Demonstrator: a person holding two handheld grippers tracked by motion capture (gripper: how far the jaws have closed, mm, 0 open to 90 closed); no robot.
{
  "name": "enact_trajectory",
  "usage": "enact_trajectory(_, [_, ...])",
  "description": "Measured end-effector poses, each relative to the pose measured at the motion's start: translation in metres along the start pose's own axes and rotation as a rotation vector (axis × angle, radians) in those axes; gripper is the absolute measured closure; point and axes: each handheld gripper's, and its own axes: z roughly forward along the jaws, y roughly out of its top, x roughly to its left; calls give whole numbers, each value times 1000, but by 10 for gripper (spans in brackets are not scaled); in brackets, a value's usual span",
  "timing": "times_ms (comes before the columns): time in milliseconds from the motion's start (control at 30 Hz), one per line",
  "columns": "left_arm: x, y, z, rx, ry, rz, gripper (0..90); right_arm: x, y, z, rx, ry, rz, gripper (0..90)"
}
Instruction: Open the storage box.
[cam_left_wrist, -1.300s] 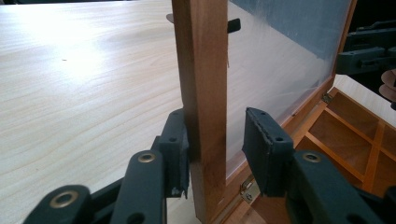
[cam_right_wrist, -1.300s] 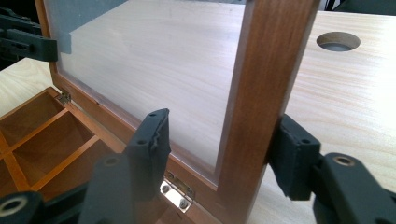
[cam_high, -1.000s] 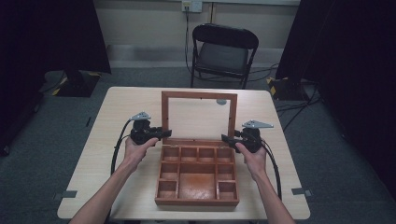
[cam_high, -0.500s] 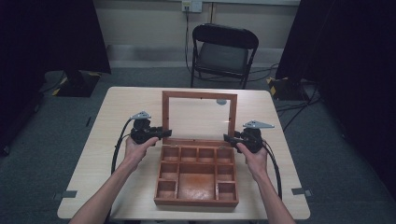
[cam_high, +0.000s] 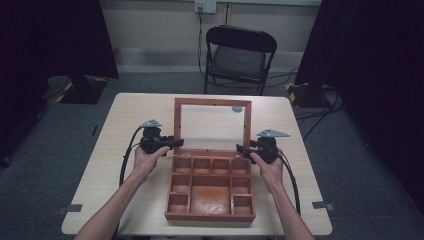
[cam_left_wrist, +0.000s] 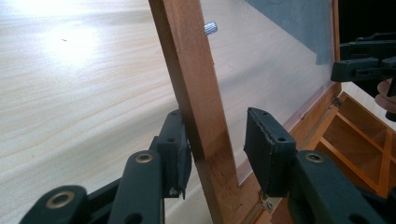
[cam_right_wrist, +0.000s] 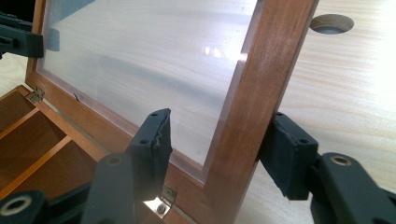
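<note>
Raised lid (cam_high: 212, 102) of wooden box (cam_high: 210, 216): upright across mid-bench, blocks passage from front to rear. Left hand-held gripper (cam_high: 176, 143) and right hand-held gripper (cam_high: 240, 148) straddle its side rails. Bench (cam_high: 100, 165): bare wood left, right and behind lid, free for passing. Box tray occupies front centre. Folding chair (cam_high: 239, 55) stands beyond the far edge.

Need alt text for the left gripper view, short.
The left gripper straddles the wooden side rail of the box's raised glass lid, its jaws just opening: one pad touches the rail, the other stands clear. Beyond lie the pale table and box compartments.
</note>
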Motion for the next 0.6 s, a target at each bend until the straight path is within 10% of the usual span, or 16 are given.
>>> enact_trajectory(600, [4, 0, 5, 29, 22, -3, 545, 1, -2, 10, 22, 0, 12, 330])
